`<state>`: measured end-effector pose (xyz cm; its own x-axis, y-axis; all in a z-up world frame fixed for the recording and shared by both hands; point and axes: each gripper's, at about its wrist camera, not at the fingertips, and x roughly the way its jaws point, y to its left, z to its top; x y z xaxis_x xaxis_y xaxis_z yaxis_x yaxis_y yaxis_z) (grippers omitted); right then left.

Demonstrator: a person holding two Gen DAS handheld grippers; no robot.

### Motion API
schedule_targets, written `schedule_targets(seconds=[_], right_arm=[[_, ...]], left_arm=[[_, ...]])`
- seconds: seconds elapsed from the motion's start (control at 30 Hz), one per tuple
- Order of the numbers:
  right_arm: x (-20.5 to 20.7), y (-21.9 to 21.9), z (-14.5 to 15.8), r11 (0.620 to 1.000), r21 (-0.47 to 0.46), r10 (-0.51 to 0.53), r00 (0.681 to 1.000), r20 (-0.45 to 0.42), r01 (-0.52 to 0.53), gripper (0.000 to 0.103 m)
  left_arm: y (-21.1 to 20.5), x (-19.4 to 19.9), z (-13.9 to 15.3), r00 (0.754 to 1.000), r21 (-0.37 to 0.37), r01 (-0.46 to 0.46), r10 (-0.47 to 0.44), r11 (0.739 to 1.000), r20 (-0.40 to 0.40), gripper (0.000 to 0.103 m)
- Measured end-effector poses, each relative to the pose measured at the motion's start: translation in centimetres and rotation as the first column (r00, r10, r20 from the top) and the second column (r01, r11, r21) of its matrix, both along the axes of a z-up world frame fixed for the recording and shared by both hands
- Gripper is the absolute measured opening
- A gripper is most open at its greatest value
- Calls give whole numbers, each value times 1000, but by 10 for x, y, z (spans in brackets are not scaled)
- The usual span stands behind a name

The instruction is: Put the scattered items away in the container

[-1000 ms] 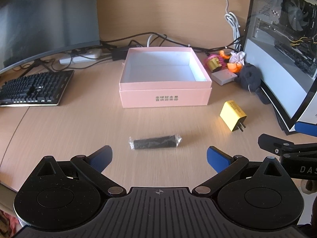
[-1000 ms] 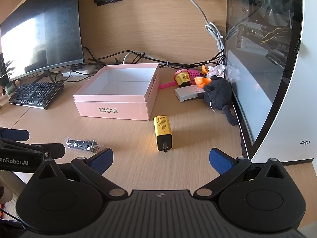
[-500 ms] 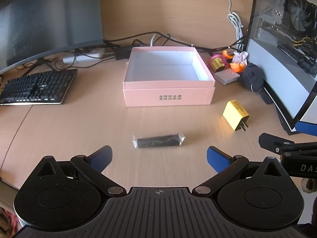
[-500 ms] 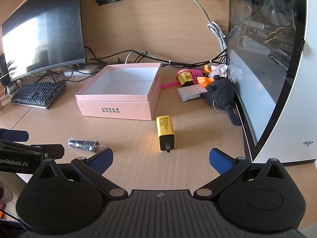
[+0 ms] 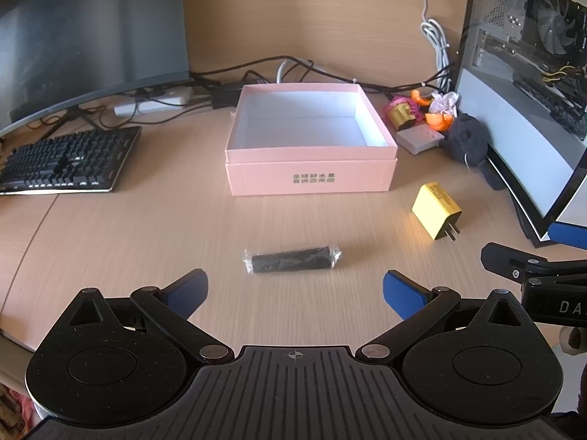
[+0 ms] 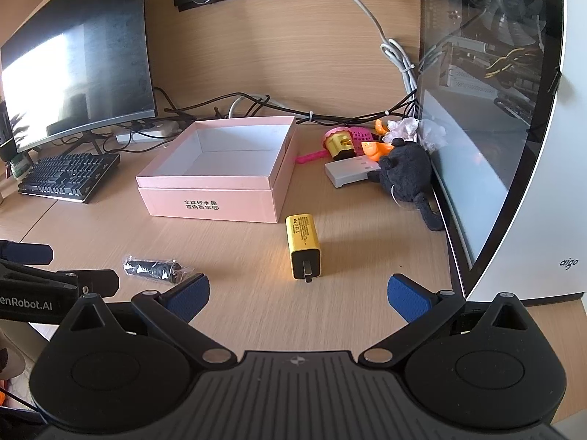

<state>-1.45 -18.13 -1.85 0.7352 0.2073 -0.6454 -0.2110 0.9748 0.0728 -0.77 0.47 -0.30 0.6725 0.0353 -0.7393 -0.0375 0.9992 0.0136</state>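
Observation:
An open pink box (image 5: 310, 179) (image 6: 216, 205) stands mid-desk, empty inside. A black roll in clear wrap (image 5: 291, 259) (image 6: 152, 267) lies on the wood just ahead of my left gripper (image 5: 293, 289), which is open and holds nothing. A yellow plug charger (image 6: 303, 245) (image 5: 436, 211) lies right of the box, prongs toward me, just ahead of my right gripper (image 6: 298, 295), also open and holding nothing. Each gripper shows at the edge of the other's view.
A black keyboard (image 5: 66, 161) and curved monitor (image 5: 84, 36) sit at left. A PC case (image 6: 513, 110) walls off the right. Small toys, a grey block (image 6: 350, 170) and a black plush (image 6: 405, 172) cluster by the case. Cables run behind the box.
Both grippers have drifted slightly forward and right toward the desk items; the roll and charger appear a little nearer. Nothing was taken hold of.

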Motion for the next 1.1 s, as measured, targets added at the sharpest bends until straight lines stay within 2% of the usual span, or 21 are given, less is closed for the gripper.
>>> schedule_targets(seconds=[1.1], right_arm=[[5,0,-1,1000,1,-6,1000,-10,6,103]], left_arm=[[0,5,-3,1000,2,5,-5,1000,-5,103]])
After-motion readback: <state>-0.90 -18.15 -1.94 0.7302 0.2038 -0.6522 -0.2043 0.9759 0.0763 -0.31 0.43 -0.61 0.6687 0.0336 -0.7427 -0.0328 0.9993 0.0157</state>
